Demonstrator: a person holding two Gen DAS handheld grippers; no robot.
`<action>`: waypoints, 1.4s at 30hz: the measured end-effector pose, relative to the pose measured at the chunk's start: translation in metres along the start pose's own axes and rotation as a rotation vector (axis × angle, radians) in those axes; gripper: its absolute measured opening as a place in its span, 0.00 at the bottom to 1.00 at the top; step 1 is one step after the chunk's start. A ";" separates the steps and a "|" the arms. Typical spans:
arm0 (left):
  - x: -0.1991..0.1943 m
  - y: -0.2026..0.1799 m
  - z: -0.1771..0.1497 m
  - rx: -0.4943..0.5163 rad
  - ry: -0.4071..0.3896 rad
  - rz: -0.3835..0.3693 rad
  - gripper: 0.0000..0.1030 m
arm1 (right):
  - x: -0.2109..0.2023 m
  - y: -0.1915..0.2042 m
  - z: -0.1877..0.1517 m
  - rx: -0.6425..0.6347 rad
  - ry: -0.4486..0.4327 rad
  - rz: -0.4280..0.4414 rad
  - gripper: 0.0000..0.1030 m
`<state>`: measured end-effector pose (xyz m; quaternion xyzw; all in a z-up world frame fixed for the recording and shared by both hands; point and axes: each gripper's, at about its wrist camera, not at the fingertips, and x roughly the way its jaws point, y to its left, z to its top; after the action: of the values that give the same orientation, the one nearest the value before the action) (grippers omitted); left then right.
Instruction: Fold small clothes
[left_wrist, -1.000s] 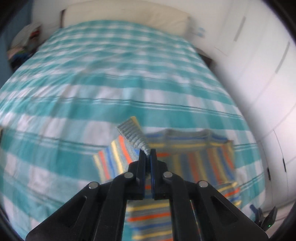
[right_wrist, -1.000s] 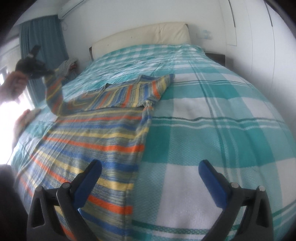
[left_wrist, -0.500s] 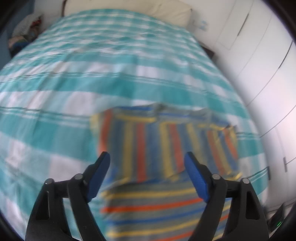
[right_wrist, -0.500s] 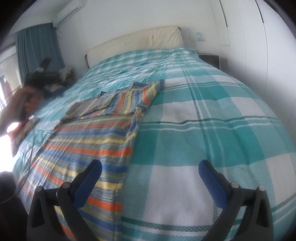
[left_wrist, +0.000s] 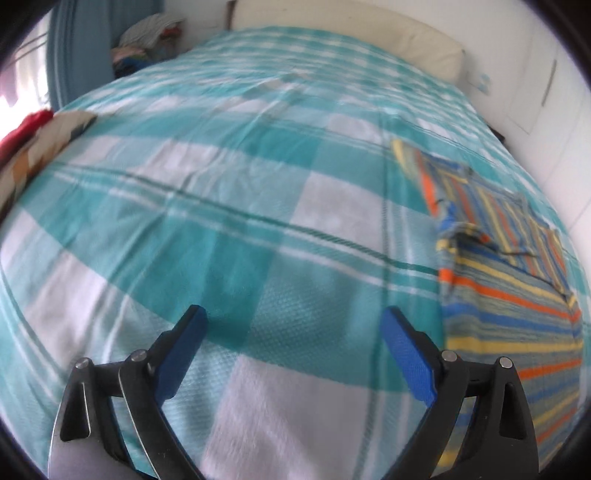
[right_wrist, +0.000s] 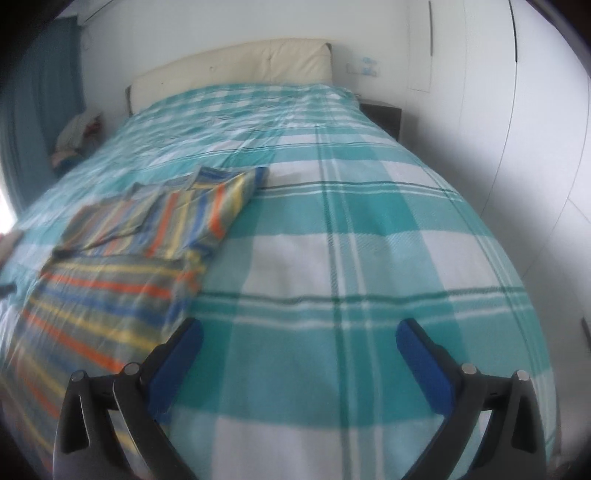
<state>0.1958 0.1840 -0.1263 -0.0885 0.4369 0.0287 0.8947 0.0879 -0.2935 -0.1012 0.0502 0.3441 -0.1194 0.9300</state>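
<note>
A small striped jumper (left_wrist: 517, 295) in orange, blue, yellow and grey lies flat on the teal and white checked bedspread (left_wrist: 221, 221), with both sleeves folded across its chest. In the left wrist view it lies at the right edge. My left gripper (left_wrist: 295, 321) is open and empty, over bare bedspread to the left of the jumper. In the right wrist view the jumper (right_wrist: 122, 258) lies at the left. My right gripper (right_wrist: 299, 332) is open and empty, over bare bedspread to the right of the jumper's hem.
A cream headboard (right_wrist: 236, 62) stands at the far end of the bed. A pile of clothes (left_wrist: 147, 40) lies at the far left by a blue curtain. A patterned and red cloth (left_wrist: 33, 140) lies at the bed's left edge. White wardrobe doors (right_wrist: 517, 110) line the right side.
My left gripper let go of the sleeve, opened, and swung left off the jumper. The sleeve now lies folded across the chest. My right gripper stayed open and shifted slightly.
</note>
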 end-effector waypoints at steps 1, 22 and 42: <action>0.006 0.001 -0.003 0.000 0.003 0.007 0.93 | 0.007 -0.002 0.000 -0.004 -0.005 -0.027 1.00; 0.016 -0.006 -0.013 0.042 -0.021 0.033 1.00 | 0.037 -0.020 -0.017 0.049 0.012 -0.053 1.00; 0.018 -0.007 -0.013 0.056 -0.013 0.056 1.00 | 0.040 -0.019 -0.018 0.048 0.025 -0.057 1.00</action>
<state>0.1975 0.1739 -0.1474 -0.0509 0.4339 0.0419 0.8986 0.1011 -0.3157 -0.1416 0.0644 0.3540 -0.1533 0.9203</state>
